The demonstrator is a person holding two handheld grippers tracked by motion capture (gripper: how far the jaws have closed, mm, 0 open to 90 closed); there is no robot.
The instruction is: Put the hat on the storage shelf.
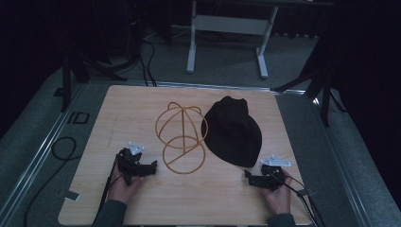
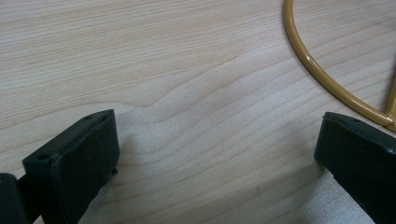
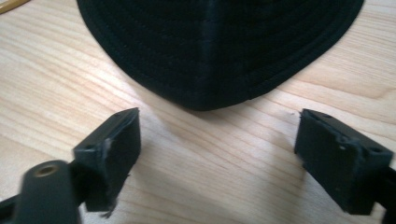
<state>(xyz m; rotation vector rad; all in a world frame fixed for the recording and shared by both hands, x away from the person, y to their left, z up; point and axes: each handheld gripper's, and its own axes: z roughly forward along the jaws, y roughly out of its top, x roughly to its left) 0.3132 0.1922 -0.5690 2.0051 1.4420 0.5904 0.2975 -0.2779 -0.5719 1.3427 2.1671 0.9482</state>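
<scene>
A black cap point(image 1: 232, 132) lies flat on the wooden table point(image 1: 142, 203), right of centre. Left of it stands a gold wire hat stand point(image 1: 182, 137) with a round base ring. My right gripper point(image 1: 249, 178) rests near the front right, just below the cap's brim; in the right gripper view the brim point(image 3: 210, 56) lies a short way ahead of the open jaws, nothing between them. My left gripper point(image 1: 150, 166) sits at the front left, close to the stand's base ring point(image 2: 322, 74). Its jaws stand wide apart over bare wood.
The table's front edge lies just behind both hands. A white metal frame point(image 1: 227, 38) stands on the floor beyond the table. Cables point(image 1: 61, 151) trail on the grey floor at the left, and dark tripod legs point(image 1: 321, 90) flank the far corners.
</scene>
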